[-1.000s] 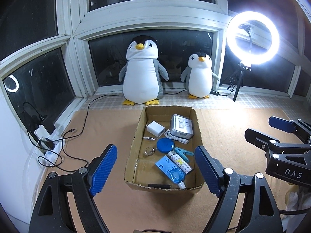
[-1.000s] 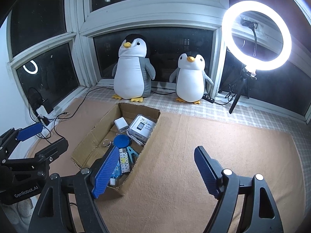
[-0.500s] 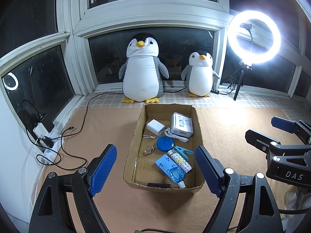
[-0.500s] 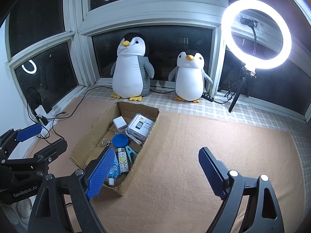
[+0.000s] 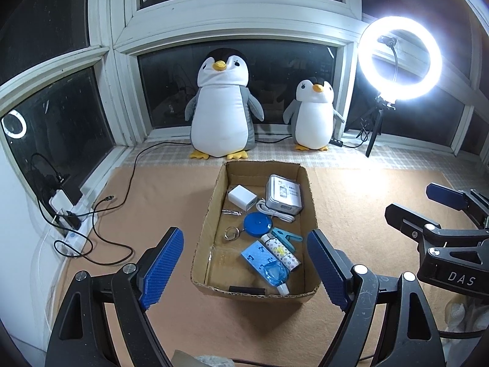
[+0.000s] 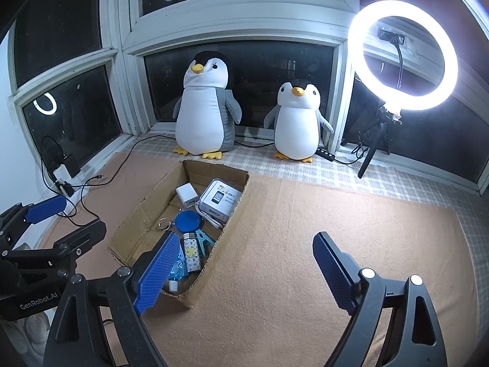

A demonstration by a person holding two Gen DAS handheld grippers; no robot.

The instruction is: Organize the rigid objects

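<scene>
left gripper [image 5: 244, 267]: jaws wide apart, empty, hovering over near end of the box
right gripper [image 6: 241, 270]: jaws wide apart, empty, above the mat just right of the box
box [image 5: 211, 214]: open cardboard, on the mat [image 5: 351, 189], long axis toward the window
box far end: white charger [image 5: 242, 197], white carton [image 5: 285, 195], cable [image 5: 275, 212]
box middle: blue disc [image 5: 257, 223], key ring [image 5: 231, 233], blue clip [image 5: 287, 238]
box near end: patterned tube [image 5: 281, 252], blue packet [image 5: 259, 257]
window ledge: two penguin toys [image 5: 221, 107], ring light [image 5: 399, 58]
</scene>
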